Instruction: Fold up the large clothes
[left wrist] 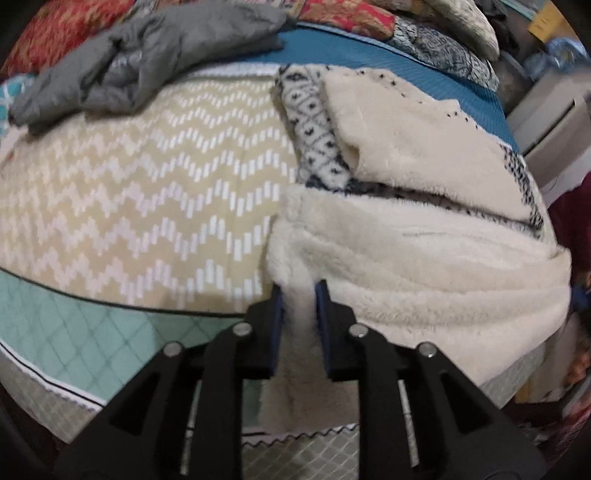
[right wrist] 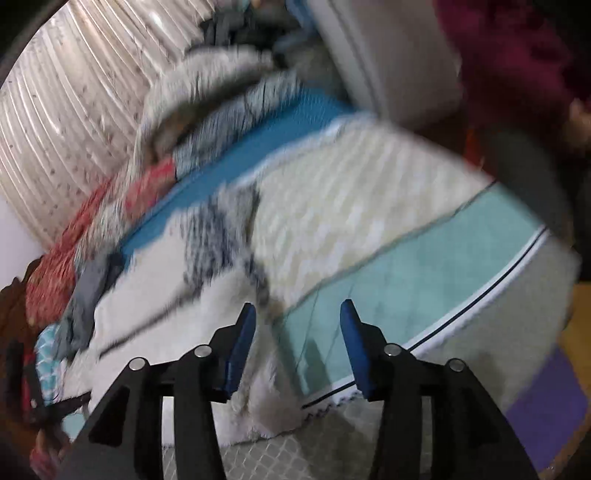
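Observation:
A cream fleece garment [left wrist: 424, 236] with a navy-patterned outer side lies partly folded on the bed [left wrist: 140, 192], at the right of the left wrist view. My left gripper [left wrist: 298, 291] is shut on a strip of its near left edge, which hangs down between the blue pads. In the blurred right wrist view the same garment [right wrist: 155, 295] lies at the left. My right gripper [right wrist: 297, 314] is open and empty just above the bed's near edge, beside the garment's hanging corner.
A grey garment [left wrist: 147, 55] lies crumpled at the far left of the bed. Red patterned pillows [left wrist: 343, 14] and blankets line the far side. A white cabinet [left wrist: 554, 122] stands at the right. A person in maroon [right wrist: 517, 66] stands close by.

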`<state>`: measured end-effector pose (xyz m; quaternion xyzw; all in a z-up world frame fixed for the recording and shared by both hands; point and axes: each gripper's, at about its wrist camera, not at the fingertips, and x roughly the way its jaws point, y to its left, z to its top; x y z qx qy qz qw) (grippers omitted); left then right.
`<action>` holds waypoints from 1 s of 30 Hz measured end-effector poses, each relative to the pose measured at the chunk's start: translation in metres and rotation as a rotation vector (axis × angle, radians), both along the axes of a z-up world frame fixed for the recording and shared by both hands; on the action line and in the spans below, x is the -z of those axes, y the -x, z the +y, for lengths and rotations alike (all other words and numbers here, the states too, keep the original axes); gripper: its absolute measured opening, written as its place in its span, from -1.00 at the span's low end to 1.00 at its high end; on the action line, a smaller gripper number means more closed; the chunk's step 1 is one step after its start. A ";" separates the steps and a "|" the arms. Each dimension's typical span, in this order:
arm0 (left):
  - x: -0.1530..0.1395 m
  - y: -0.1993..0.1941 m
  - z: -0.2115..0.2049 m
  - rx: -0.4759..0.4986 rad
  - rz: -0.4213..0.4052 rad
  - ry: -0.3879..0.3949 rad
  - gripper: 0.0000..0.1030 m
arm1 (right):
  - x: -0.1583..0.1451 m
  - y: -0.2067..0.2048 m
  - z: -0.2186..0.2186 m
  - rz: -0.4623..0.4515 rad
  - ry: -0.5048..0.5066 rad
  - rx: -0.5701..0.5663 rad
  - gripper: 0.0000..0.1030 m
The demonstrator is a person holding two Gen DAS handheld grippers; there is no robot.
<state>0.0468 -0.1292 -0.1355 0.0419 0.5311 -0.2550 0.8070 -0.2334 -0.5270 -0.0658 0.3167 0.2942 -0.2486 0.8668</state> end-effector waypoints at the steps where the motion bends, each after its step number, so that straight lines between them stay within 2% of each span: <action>1: -0.001 0.001 0.000 0.005 -0.005 -0.001 -0.60 | -0.014 -0.006 0.013 0.003 0.069 -0.053 -0.17; 3: -0.003 0.001 0.000 0.006 0.004 0.014 -0.60 | -0.029 -0.035 0.050 0.054 0.201 -0.211 -0.17; 5: -0.002 0.003 0.000 0.001 0.019 0.026 -0.60 | -0.024 -0.078 0.093 0.124 0.236 -0.438 -0.17; 7: 0.000 0.001 0.000 0.000 0.022 0.024 -0.60 | -0.010 -0.110 0.119 0.181 0.260 -0.538 -0.17; 8: 0.002 0.002 0.001 0.000 0.026 0.022 -0.60 | -0.004 -0.122 0.124 0.196 0.251 -0.569 -0.17; 11: 0.005 0.002 0.005 -0.009 0.045 0.032 -0.60 | 0.026 -0.155 0.135 0.278 0.133 -0.680 -0.17; 12: 0.006 0.002 0.007 -0.010 0.050 0.036 -0.60 | 0.035 -0.161 0.138 0.322 0.125 -0.702 -0.48; 13: 0.007 0.002 0.009 -0.010 0.056 0.042 -0.60 | 0.040 -0.164 0.140 0.346 0.112 -0.719 -0.95; 14: 0.007 0.001 0.009 -0.010 0.060 0.046 -0.60 | 0.037 -0.164 0.136 0.329 0.080 -0.714 -0.95; 17: 0.008 0.000 0.010 -0.016 0.066 0.061 -0.60 | 0.012 -0.158 0.123 0.213 0.068 -0.650 -0.96; 20: 0.009 -0.004 0.007 -0.021 0.062 0.069 -0.60 | 0.002 -0.170 0.109 0.129 0.062 -0.591 -0.96; 22: 0.012 -0.008 0.004 -0.028 0.065 0.054 -0.60 | 0.015 -0.188 0.106 0.169 0.061 -0.564 -0.96; 24: 0.018 -0.012 0.002 -0.032 0.087 0.055 -0.60 | 0.041 -0.204 0.103 0.256 0.110 -0.534 -0.96; 25: 0.018 -0.012 0.003 -0.032 0.095 0.065 -0.59 | 0.057 -0.209 0.100 0.287 0.098 -0.531 -0.94; 27: 0.010 -0.009 0.009 -0.019 0.080 0.107 -0.59 | 0.063 -0.202 0.096 0.224 0.068 -0.513 -0.93; 30: -0.006 -0.007 0.023 0.001 0.062 0.194 -0.56 | 0.042 -0.182 0.094 0.137 0.031 -0.487 -0.76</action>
